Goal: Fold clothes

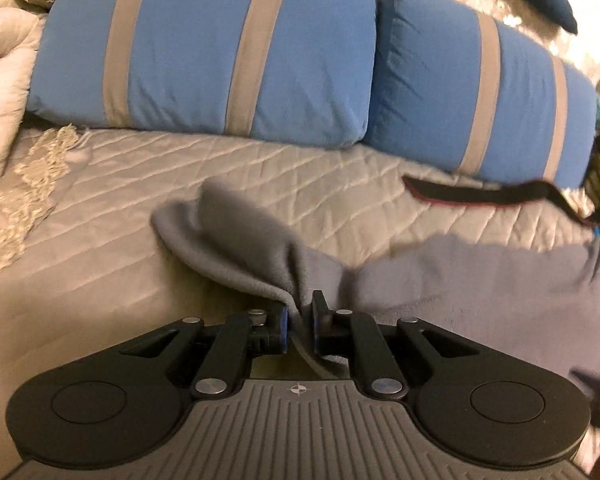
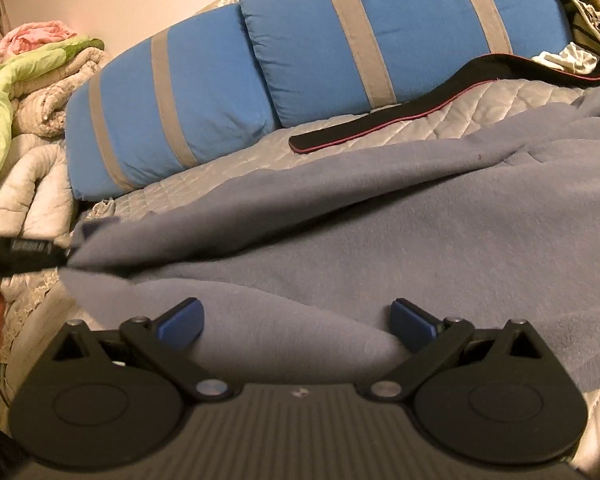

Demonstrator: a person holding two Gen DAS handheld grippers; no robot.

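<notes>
Item: grey-blue fleece garment (image 2: 380,216), spread over the quilted bedspread (image 1: 260,168) of the bed, below 2 blue pillows (image 1: 204,48) with grey stripes that lie along the bed's far edge. My left tongs (image 1: 299,322) are clamped on a bunched corner of the fleece, which fans out beyond the tips. My right tongs (image 2: 296,320) stand wide apart over a fold of the fleece, pads not pressing it. A black strap (image 2: 380,124) with red piping lies near the pillows.
</notes>
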